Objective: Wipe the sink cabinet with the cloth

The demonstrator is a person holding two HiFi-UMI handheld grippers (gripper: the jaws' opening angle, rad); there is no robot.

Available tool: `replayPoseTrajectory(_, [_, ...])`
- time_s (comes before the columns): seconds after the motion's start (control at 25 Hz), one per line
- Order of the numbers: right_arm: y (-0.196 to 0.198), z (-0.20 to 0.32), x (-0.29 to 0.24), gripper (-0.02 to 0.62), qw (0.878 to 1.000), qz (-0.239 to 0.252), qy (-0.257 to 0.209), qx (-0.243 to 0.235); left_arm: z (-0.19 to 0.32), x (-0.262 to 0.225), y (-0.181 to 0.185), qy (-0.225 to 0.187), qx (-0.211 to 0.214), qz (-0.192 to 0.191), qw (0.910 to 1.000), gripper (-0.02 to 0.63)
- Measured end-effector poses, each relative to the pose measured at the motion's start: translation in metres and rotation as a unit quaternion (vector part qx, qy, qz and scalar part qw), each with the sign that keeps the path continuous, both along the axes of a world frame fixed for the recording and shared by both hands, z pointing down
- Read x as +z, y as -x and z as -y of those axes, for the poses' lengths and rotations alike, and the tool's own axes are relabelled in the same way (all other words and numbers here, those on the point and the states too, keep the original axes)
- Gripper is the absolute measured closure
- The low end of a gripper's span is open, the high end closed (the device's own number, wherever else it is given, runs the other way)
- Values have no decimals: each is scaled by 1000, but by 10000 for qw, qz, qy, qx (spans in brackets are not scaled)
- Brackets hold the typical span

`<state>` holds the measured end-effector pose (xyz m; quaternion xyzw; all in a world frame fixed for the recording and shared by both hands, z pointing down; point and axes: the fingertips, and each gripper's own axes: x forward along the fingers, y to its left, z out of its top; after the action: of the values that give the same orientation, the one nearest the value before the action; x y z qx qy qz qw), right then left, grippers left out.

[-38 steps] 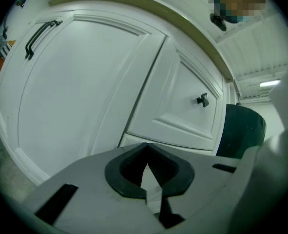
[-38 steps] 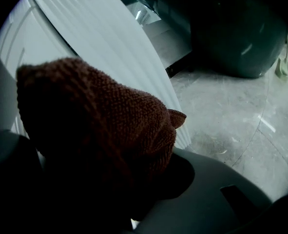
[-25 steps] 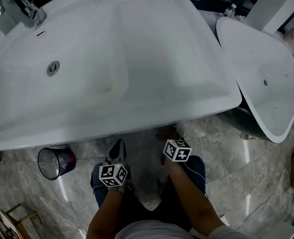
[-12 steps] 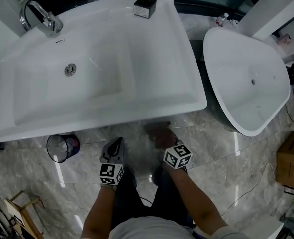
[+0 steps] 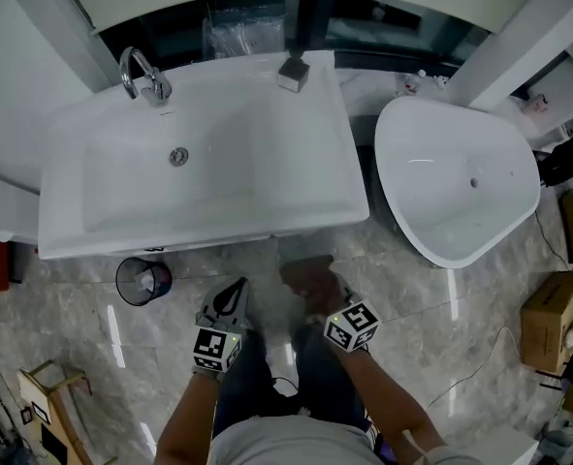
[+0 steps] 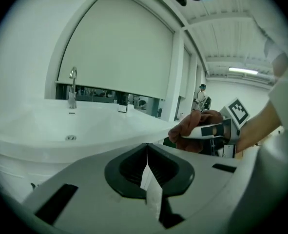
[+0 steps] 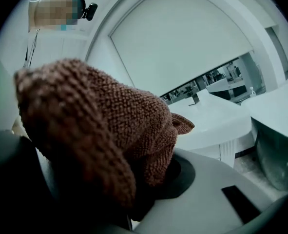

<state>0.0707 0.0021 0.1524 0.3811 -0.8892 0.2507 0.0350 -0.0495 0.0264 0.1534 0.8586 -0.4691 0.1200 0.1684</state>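
Note:
In the head view the white sink sits on its cabinet, whose front shows only as a thin strip under the rim. My right gripper is shut on a brown knitted cloth, held a short way in front of the cabinet and apart from it. The cloth fills the right gripper view and hides the jaws. My left gripper hangs beside it to the left with its jaws pressed together and nothing between them. The sink rim lies beyond it.
A chrome tap and a dark soap dispenser stand at the sink's back. A white bathtub is close on the right. A wire bin stands under the sink's left front. Cardboard boxes are at the far right.
The head view has pulled up and back, so the sink looks smaller and farther. Both grippers have come back from under the sink's front edge, the cloth still held in the right one.

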Motion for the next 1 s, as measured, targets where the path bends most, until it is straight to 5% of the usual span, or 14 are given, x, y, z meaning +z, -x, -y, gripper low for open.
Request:
replayPoseTrajectory(0.6, [27, -44, -202, 526, 9966, 129, -659, -468, -31, -221, -6, -759, 171, -544, 9955, 595])
replayPoseTrajectory(1.0, [32, -50, -252, 526, 9930, 367, -1066, -367, -34, -273, -6, -1143, 333, -476, 9917, 595])
